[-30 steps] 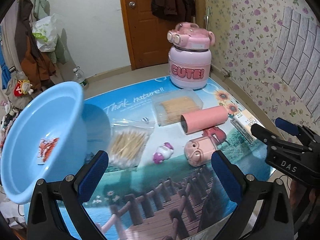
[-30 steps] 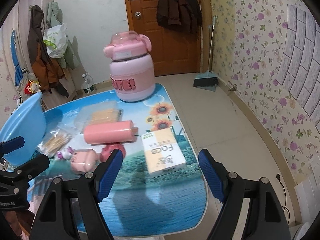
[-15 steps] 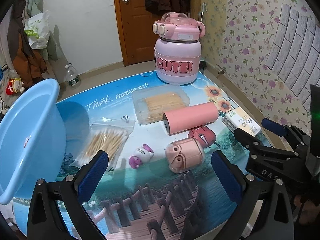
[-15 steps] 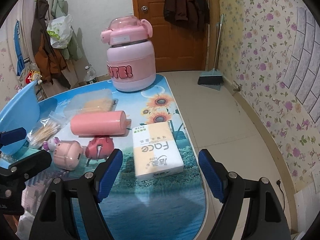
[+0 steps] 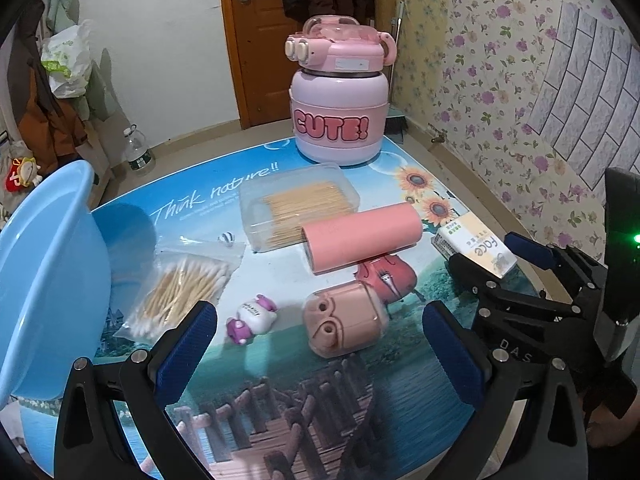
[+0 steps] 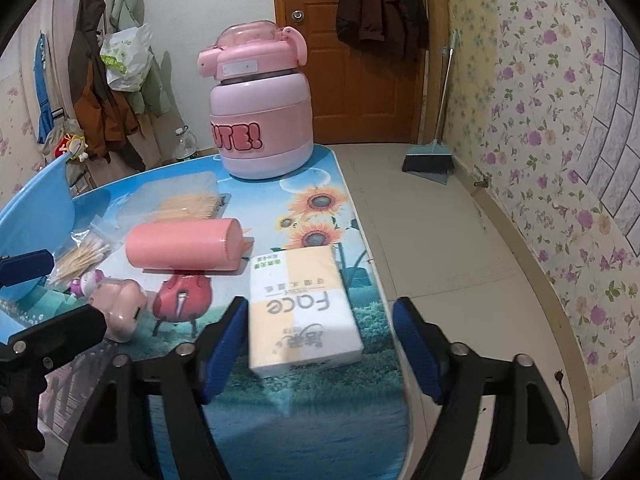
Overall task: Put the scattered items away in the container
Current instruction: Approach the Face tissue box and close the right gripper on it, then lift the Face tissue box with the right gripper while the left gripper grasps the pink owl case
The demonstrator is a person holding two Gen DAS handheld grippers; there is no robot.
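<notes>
My right gripper (image 6: 320,320) hangs low over the table's right edge with its jaws closing around a white and yellow tissue pack (image 6: 304,312); the pads do not press on it. My left gripper (image 5: 320,344) stands open above a pink pig-shaped case (image 5: 344,320), nothing held. Around the case lie a small white and purple figure (image 5: 252,316), a red violin-shaped toy (image 5: 384,276), a pink roll (image 5: 360,236), a bag of cotton swabs (image 5: 180,284) and a clear box of toothpicks (image 5: 300,200). The light blue basin (image 5: 48,280) stands tilted at the left.
A big pink jug (image 5: 340,112) marked CUTE! stands at the table's far end. The picture-printed tabletop (image 6: 320,432) ends just right of the tissue pack, with bare floor beyond. A broom (image 6: 432,160) leans on the flowered wall; coats hang at the left.
Both grippers have come lower and closer to the table. The right gripper's jaws have narrowed about the tissue pack. The basin has slid toward the left edge of the left wrist view.
</notes>
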